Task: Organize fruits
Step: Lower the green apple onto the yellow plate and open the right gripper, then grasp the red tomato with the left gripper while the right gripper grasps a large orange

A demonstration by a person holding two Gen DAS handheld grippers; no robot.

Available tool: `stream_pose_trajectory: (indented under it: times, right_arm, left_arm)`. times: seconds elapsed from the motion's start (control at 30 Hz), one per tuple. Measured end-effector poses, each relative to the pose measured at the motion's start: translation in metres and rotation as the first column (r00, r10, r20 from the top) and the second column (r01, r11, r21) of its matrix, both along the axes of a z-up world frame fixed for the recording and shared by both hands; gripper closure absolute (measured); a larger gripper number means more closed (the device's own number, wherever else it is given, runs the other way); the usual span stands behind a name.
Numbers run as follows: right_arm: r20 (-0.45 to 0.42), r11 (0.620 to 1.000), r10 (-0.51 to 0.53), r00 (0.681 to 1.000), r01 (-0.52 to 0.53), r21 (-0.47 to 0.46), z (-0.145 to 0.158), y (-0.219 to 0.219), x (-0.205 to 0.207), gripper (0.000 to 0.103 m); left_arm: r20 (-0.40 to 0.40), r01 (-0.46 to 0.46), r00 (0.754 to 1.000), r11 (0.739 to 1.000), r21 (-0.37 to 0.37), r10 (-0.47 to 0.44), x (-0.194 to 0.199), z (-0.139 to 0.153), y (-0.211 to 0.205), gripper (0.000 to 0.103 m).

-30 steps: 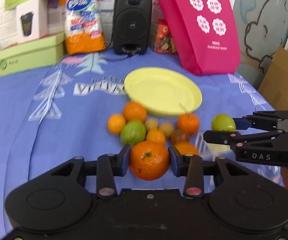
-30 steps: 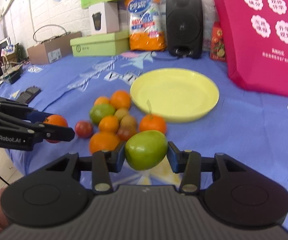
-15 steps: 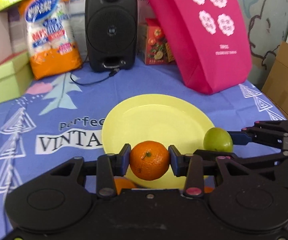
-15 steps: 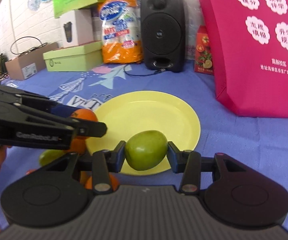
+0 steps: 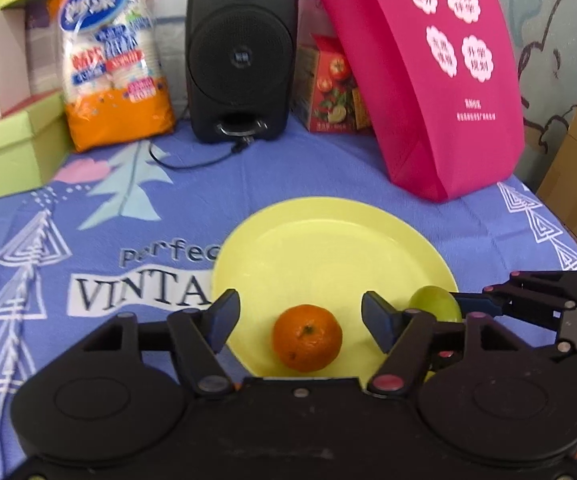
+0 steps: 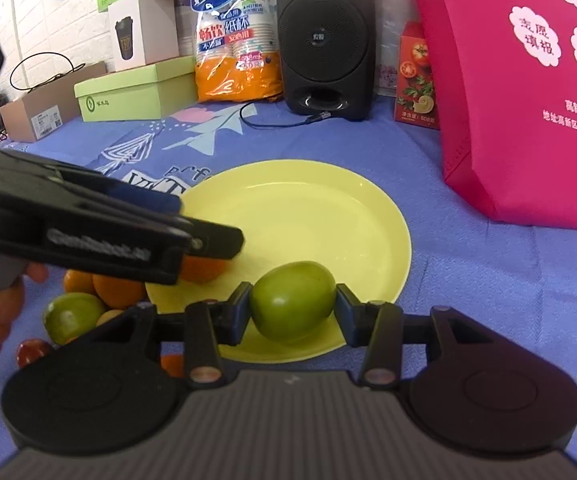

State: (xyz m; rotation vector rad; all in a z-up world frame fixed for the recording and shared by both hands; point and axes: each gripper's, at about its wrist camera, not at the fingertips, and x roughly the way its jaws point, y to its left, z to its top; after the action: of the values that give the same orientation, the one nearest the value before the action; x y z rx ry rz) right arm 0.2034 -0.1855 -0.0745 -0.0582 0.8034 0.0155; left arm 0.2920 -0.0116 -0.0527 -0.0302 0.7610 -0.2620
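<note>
left gripper [image 5: 300,314]: spread wide, grips nothing, clamped the orange 0.5 s ago | orange [image 5: 307,338]: now resting on near edge of yellow plate [image 5: 328,240], clear of both fingers | right gripper [image 6: 292,306]: still pinched on green fruit [image 6: 292,301], over plate's near rim | remaining fruits [image 6: 88,300]: heaped on tablecloth [image 5: 108,216] left of plate
</note>
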Motion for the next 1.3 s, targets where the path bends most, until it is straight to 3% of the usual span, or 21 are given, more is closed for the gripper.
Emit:
stream_pose_trajectory:
  times: [0.13,0.4,0.6,0.83,0.97,1.13,1.3]
  right_arm:
    - [0.027,1.000,-0.004,1.000,0.004,0.004,0.009,0.000,-0.007,0.053]
    - [0.071,1.000,-0.005,0.997,0.003,0.022,0.029,0.004,-0.039,0.051]
    - [0.058,0.999,0.027,0.998,-0.029,0.040,0.031,0.014,-0.078,0.046]
    - [0.006,0.997,0.056,0.998,-0.056,0.056,0.020,0.028,-0.114,0.044]
    - [-0.024,0.994,0.091,0.996,-0.089,0.065,0.013,0.037,-0.124,0.044]
    - [-0.050,0.987,0.158,0.986,-0.157,0.036,0.008,0.055,-0.127,0.044]
    - [-0.071,0.975,0.220,0.973,-0.220,0.016,0.004,0.069,-0.125,0.039]
  left_arm:
    - [0.036,-0.025,0.999,1.000,-0.001,0.025,-0.018,0.015,0.012,0.027]
    - [0.094,-0.095,0.991,0.995,0.012,0.093,-0.081,0.035,0.048,0.027]
    - [0.054,-0.149,0.988,0.988,0.029,0.147,-0.124,0.022,0.073,0.027]
    - [0.006,-0.112,0.994,0.993,0.034,0.112,-0.163,-0.001,0.070,0.027]
    - [-0.006,-0.073,0.997,0.995,0.071,0.074,-0.169,-0.011,0.054,0.027]
    - [-0.020,-0.060,0.998,0.996,0.066,0.061,-0.165,-0.018,0.045,0.027]
    - [-0.035,-0.050,0.998,0.997,0.061,0.052,-0.154,-0.024,0.041,0.035]
